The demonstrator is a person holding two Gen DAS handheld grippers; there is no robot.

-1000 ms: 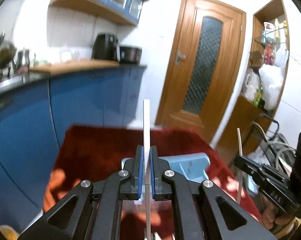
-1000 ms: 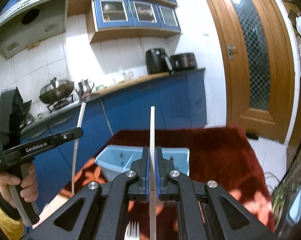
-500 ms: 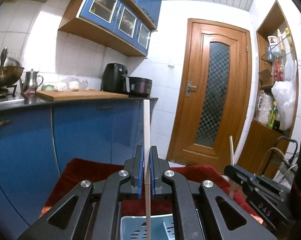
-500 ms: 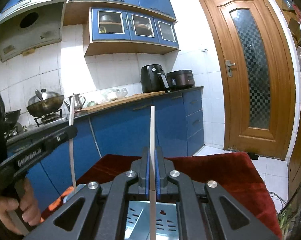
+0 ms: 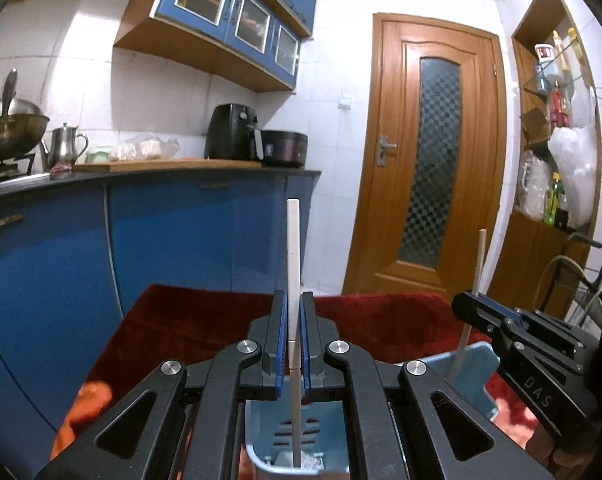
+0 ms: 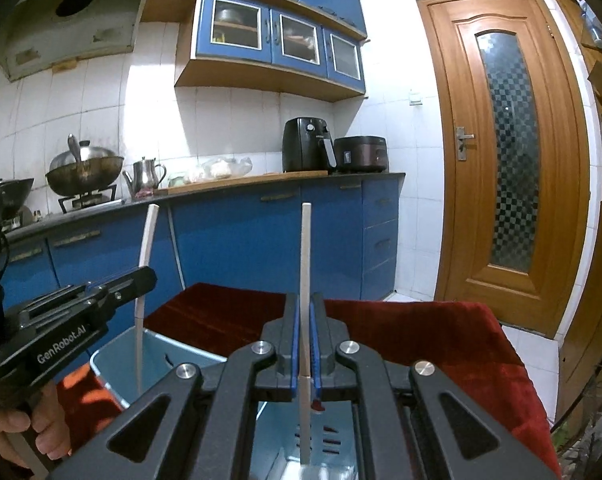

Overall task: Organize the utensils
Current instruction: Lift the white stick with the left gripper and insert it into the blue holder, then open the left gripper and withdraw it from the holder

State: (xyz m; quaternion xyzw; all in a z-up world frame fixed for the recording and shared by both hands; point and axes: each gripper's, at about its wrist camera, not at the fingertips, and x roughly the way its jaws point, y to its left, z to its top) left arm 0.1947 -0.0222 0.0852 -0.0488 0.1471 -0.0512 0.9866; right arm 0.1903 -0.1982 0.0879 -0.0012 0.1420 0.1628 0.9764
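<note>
My left gripper (image 5: 294, 300) is shut on a white chopstick (image 5: 293, 248) held upright, its lower end down inside a light blue slotted utensil holder (image 5: 285, 428). My right gripper (image 6: 302, 300) is shut on a pale chopstick (image 6: 305, 248), also upright, its lower end inside the same holder (image 6: 117, 364). Each gripper shows in the other's view: the right one (image 5: 467, 306) at the right with its chopstick (image 5: 479, 260), the left one (image 6: 145, 276) at the left with its chopstick (image 6: 147, 236).
The holder stands on a table under a dark red cloth (image 5: 181, 320). Blue kitchen cabinets (image 5: 61, 248) with a countertop, air fryer (image 5: 233, 132), wok and kettle lie beyond. A wooden door (image 5: 433, 168) is ahead and shelves (image 5: 557, 160) stand at the right.
Both grippers have tilted up to level and come down over the holder. The chopsticks' lower ends now reach into it. Both stay shut.
</note>
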